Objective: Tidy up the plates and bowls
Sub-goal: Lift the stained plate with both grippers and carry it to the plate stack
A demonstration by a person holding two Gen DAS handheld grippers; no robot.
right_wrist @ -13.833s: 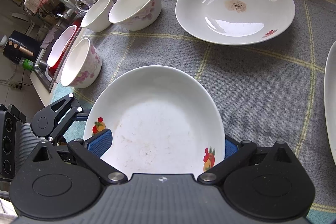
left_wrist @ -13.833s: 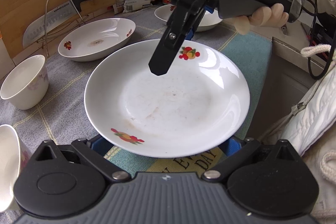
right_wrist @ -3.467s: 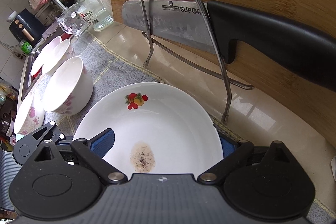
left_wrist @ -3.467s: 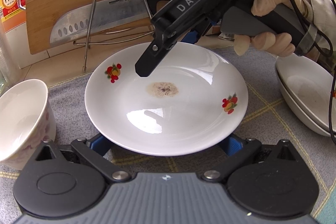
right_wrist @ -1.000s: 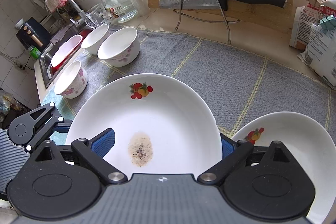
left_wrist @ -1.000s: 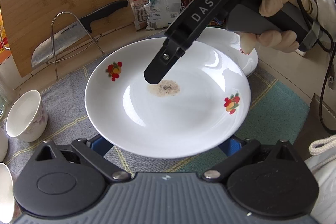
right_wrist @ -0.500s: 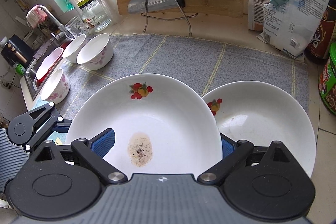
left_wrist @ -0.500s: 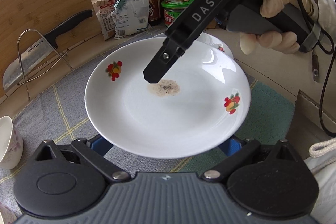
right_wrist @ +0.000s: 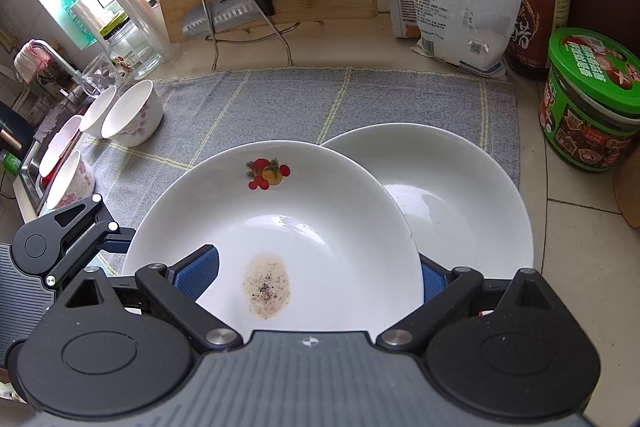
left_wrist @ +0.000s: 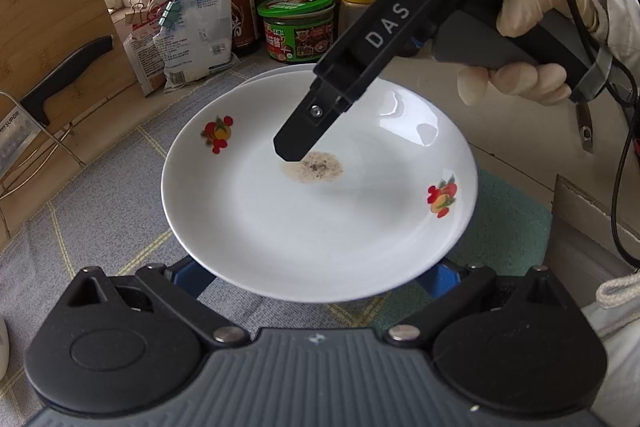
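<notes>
Grey checked cloth [right_wrist: 280, 99] underlies the scene: both grippers, the left gripper [left_wrist: 316, 273] and the right gripper [right_wrist: 316, 273], clamp opposite rims of the soiled plate [right_wrist: 304, 223], carried level between their fingers, partly above the stacked plates [right_wrist: 460, 195], apparently for stacking.

I see white fruit-print plate [right_wrist: 320, 211], peppery stain at centre, level, partly overlapping stacked white plates [right_wrist: 472, 199] on grey cloth; bowls [right_wrist: 132, 115] far left.
</notes>
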